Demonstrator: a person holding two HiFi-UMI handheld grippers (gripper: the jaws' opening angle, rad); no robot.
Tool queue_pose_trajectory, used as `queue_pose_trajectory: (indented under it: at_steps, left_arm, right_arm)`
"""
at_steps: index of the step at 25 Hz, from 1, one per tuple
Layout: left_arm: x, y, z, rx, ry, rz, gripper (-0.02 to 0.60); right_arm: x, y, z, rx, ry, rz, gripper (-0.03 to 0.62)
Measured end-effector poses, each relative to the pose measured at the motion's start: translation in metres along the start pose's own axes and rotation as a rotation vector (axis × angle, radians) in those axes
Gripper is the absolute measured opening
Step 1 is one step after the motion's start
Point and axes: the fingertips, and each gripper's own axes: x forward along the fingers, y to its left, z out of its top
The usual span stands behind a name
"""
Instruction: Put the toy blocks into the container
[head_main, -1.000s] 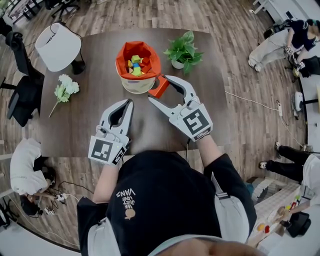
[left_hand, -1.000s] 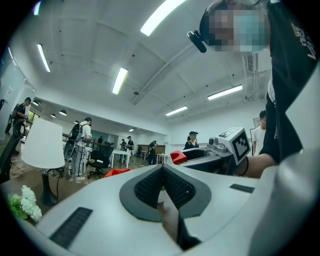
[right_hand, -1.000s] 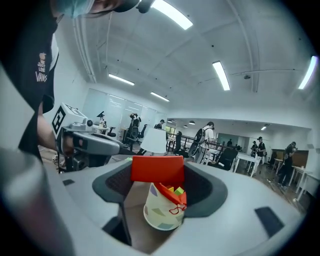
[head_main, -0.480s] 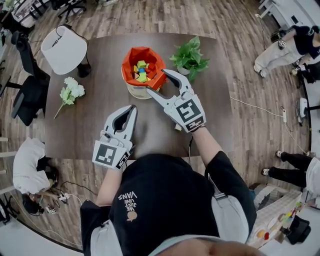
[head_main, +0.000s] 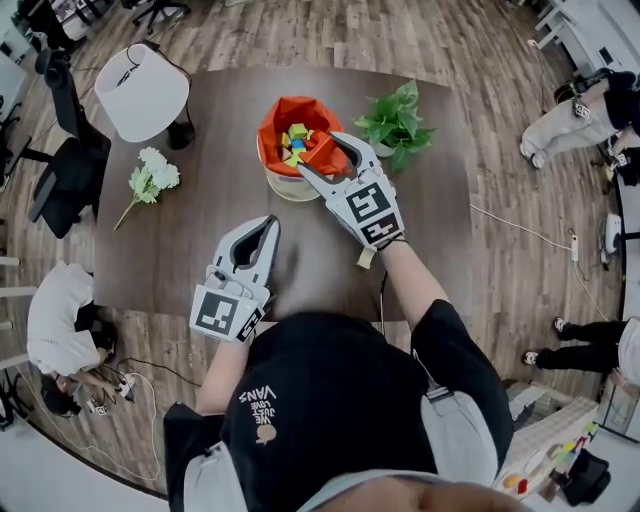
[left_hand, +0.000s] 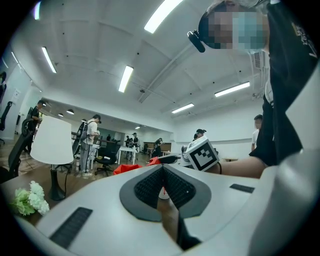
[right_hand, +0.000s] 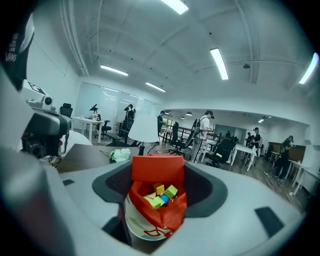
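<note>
Far left of the left tongs: white-shaded lamp (head_main: 143, 92) and white flower sprig (head_main: 148, 178), on the dark table (head_main: 200, 240), well apart from the work.

Left tongs (head_main: 268, 225): pressed together, nothing between; held low over bare tabletop, apparently idle.

Beneath the right tongs' tips: white container (head_main: 285, 187) with red liner, coloured toy blocks (head_main: 297, 140) inside.

Right tongs (head_main: 320, 153): pinching a red-orange block (right_hand: 157, 168) above the container's mouth, evidently so that it falls inside on release.

Right of the right tongs: potted green plant (head_main: 398, 120), near the container, not touching.
</note>
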Motion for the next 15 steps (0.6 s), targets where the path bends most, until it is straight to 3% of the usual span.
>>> queue_pose_trajectory:
  at_steps: [15]
  left_arm:
    - [-0.003,0.004,-0.005,-0.013,0.007,0.025,0.011]
  right_arm:
    - [0.043,-0.006,-0.043,0.041,0.183,0.006,0.308]
